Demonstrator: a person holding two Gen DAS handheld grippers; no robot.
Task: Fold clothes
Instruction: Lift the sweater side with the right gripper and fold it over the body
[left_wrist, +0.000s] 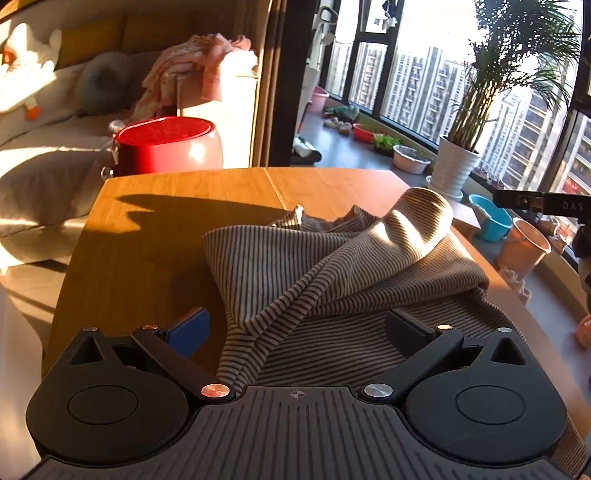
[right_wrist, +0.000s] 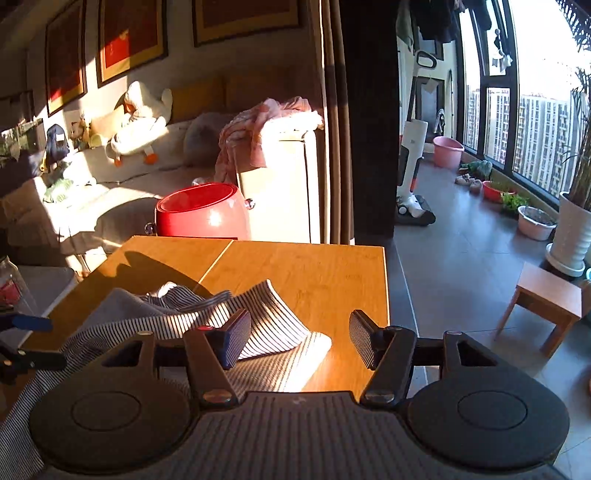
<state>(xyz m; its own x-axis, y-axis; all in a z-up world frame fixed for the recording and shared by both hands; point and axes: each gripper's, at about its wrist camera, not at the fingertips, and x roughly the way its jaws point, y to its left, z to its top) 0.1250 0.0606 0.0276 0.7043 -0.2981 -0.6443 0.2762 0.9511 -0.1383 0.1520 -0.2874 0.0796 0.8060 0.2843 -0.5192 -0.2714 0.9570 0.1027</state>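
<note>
A striped grey garment lies crumpled on the wooden table, one sleeve thrown across its body. My left gripper is open just above the near part of the garment, its fingers wide apart, holding nothing. In the right wrist view the same garment lies at the table's near left, a sleeve end pointing right. My right gripper is open and empty above that sleeve end. The right gripper's tip shows at the right edge of the left wrist view. The left gripper's fingers show at the left edge of the right view.
A red tub stands beyond the table's far edge, with a sofa and pink clothes behind. To the right are a small wooden stool, a potted plant, basins and windows.
</note>
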